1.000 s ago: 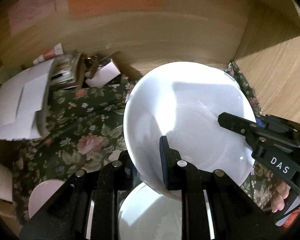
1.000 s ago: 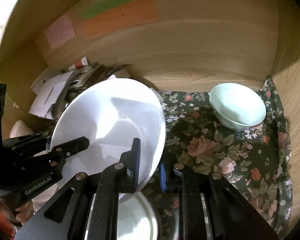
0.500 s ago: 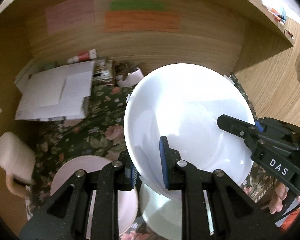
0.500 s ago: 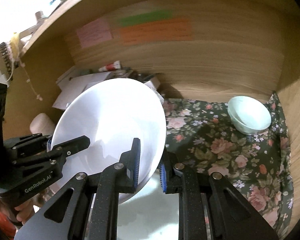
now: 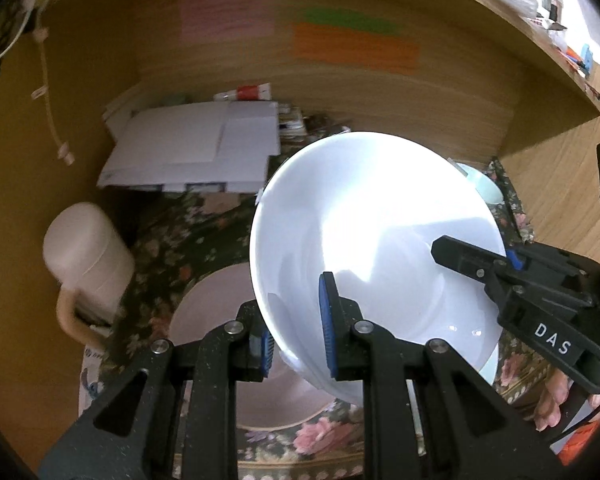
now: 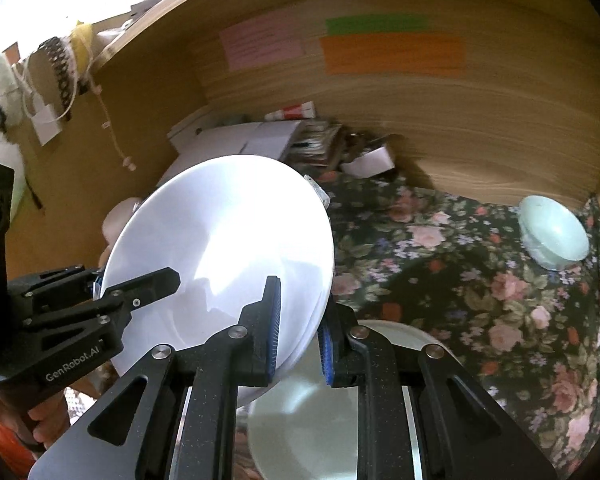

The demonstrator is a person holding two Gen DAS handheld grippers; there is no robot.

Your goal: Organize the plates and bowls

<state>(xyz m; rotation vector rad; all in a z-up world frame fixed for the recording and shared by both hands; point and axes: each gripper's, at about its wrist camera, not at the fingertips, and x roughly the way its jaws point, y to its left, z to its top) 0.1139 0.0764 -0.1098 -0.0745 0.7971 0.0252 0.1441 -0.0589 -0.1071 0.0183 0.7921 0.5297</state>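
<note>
Holding item one, a large white bowl (image 5: 374,248), aloft and tilted above the floral tablecloth (image 6: 480,280): both tools share it. Left gripper (image 5: 296,340) has its jaws closed on the rim at the bowl's 7 o'clock, one blue pad inside the wall, one outside. Right gripper (image 6: 298,332) clamps the opposite rim the same way (its far finger shows in the left view at 4 o'clock).

Handling, as judged: glazed ceramic, rigid, breakable, probably fairly heavy and slick; the rim is the only purchase, so two opposed rim grips suit it, and the bowl should be kept level when lowered.

Other stock: pink plate (image 5: 220,320) on the cloth at 7 o'clock of the bowl; white plate (image 6: 312,400) beneath the right gripper; pale green bowl (image 6: 552,238) at the cloth's far right, 2 o'clock; pink mug (image 5: 86,256) at 9 o'clock, lying on its side; papers (image 5: 196,152) against the wooden back wall at 11 o'clock.
</note>
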